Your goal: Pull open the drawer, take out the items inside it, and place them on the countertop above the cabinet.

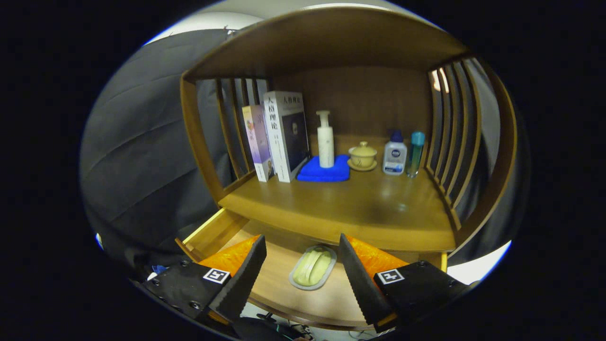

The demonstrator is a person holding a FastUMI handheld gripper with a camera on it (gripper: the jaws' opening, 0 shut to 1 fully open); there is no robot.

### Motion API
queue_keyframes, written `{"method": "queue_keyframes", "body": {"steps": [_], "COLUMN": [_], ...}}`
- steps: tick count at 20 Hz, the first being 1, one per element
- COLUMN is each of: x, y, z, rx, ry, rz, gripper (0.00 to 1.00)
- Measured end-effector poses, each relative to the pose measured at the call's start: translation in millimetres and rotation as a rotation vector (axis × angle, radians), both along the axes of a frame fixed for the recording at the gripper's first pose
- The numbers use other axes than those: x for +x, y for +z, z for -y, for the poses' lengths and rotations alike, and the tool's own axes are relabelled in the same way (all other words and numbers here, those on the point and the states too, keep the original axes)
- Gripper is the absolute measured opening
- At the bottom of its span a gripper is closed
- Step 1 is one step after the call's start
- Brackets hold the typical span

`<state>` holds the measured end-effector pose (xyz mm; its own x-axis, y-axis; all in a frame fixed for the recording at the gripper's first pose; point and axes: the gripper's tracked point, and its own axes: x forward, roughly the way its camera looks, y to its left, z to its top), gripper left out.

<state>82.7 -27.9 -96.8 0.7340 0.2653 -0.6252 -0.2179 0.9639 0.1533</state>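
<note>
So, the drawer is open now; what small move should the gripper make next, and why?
Probably lower the gripper straight down: its fingers are spread open with the soap dish lying between them in the open drawer, not yet touched, so descending would bring both fingers alongside it for a grasp.

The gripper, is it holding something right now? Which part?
No, nothing is held. The gripper is open, its fingers spread above the open drawer. The soap dish lies on the drawer floor between them, untouched.
</note>
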Motion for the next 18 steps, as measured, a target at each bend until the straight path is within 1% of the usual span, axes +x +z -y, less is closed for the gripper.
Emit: {"method": "queue_keyframes", "body": {"steps": [2,5,9,14,17,18], "x": [2.0,-0.4,2.5,10.0,6.9,7.9], "y": [-21.7,-52.7,-88.0,-123.1,-140.6,-145.1], "z": [-3.8,-3.3,-6.4,-5.9,-4.7,-2.5], "rx": [0.034,0.058,0.039,-0.009,-0.024,-0.038], "ry": [-0.008,-0.031,-0.028,-0.053,-0.065,-0.073], "rz": [-0.083,-0.175,-0.261,-0.331,-0.405,-0.410], "gripper": [0.95,0.95,0.95,0.95,0.95,0.94]}}
